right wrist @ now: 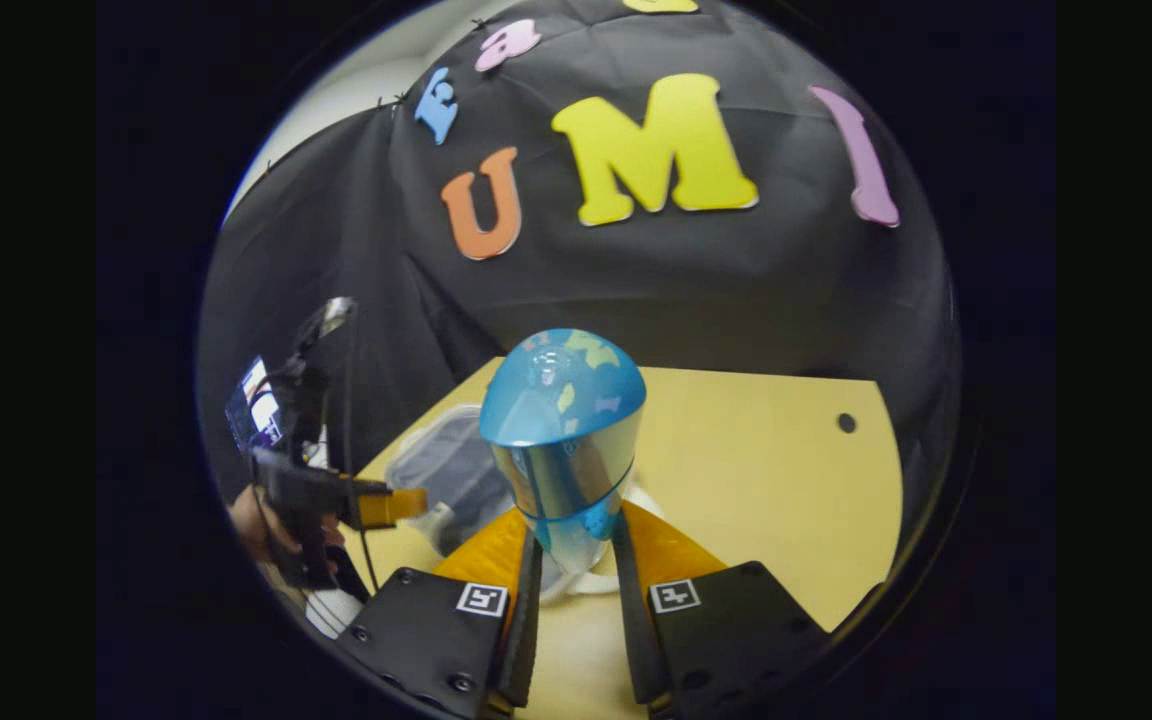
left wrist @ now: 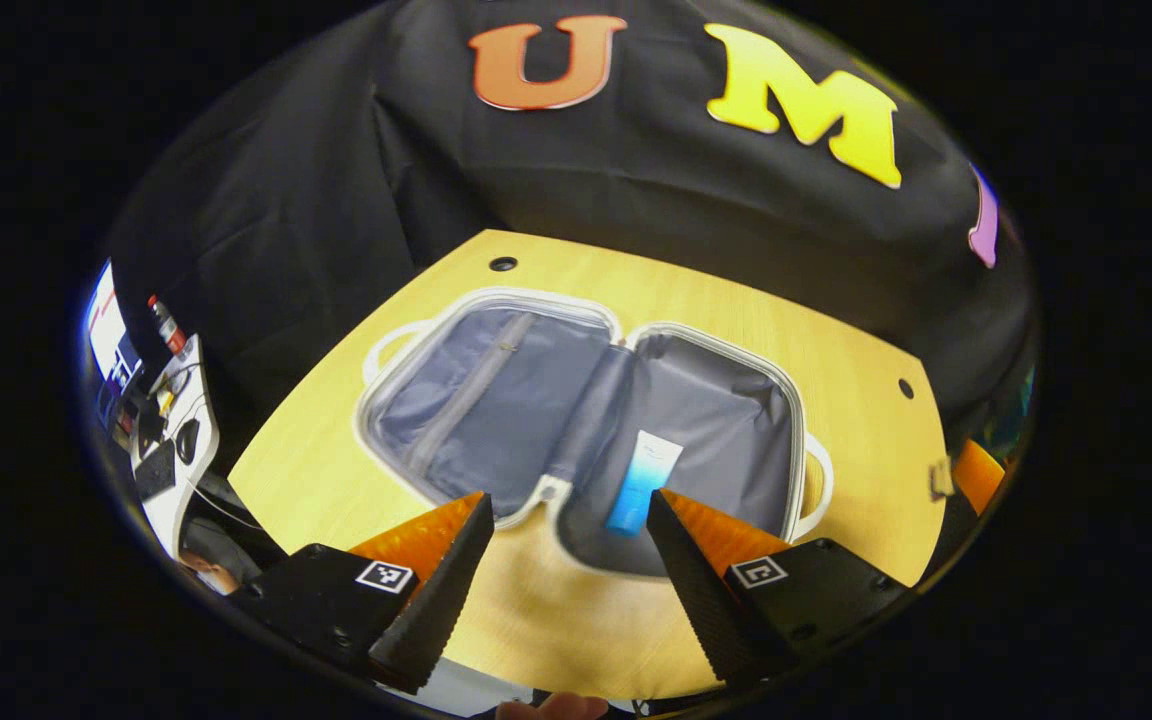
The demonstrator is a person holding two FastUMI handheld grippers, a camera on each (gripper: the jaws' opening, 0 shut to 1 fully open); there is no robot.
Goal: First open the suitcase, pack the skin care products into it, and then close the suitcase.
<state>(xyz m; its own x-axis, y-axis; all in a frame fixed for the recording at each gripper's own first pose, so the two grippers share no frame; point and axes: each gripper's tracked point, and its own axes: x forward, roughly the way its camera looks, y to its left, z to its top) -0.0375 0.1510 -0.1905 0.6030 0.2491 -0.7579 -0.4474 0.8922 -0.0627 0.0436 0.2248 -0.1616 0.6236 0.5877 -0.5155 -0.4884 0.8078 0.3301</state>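
Note:
A small white-rimmed suitcase (left wrist: 596, 410) lies wide open on the wooden table (left wrist: 856, 420), its grey lining up. A white and blue tube (left wrist: 644, 482) rests in its right half. My left gripper (left wrist: 568, 512) hovers open over the near edge of the suitcase, nothing between its fingers. In the right gripper view, my right gripper (right wrist: 576, 528) is shut on a blue bottle (right wrist: 564, 440) with a shiny domed cap, held upright above the table. Behind the bottle a part of the suitcase (right wrist: 446, 465) shows. The left gripper (right wrist: 381, 505) and the hand holding it appear at the left.
The table (right wrist: 766, 480) has small round holes near its far corners (left wrist: 503, 264). A white side desk (left wrist: 171, 440) with cables and a spray can stands at the left. The right gripper's edge (left wrist: 971, 480) shows at the far right of the left gripper view.

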